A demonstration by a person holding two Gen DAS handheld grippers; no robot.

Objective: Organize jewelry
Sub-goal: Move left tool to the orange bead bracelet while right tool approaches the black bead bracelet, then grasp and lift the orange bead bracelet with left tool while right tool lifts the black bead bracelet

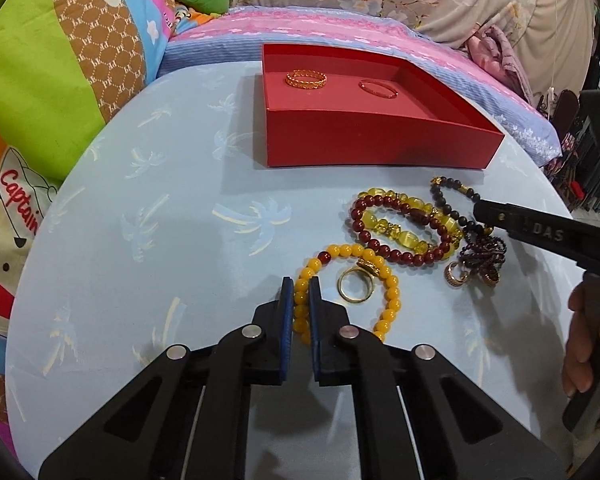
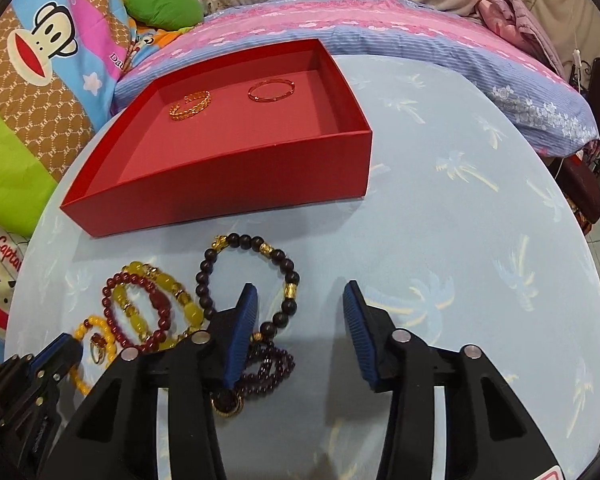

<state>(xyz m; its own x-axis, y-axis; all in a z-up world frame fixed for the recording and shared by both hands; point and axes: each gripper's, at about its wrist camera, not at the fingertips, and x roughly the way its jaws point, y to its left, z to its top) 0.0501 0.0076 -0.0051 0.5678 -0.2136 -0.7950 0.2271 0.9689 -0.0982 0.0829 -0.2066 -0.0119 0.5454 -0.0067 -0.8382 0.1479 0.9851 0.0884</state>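
Yellow bead bracelet pinched in left tool; right tool spread, bare cloth rightward.

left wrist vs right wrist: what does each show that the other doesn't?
Left wrist only: the left tongs shut on the yellow bead bracelet, the gold ring lying clear inside that bracelet's loop, and a hand gripping the right tool.

Right wrist only: the right tongs open, one blue pad inside the dark bead bracelet, the other over bare cloth.

Both: the red box holding a gold bangle and a thin red bangle, plus the bracelet pile on the blue palm-print cloth.
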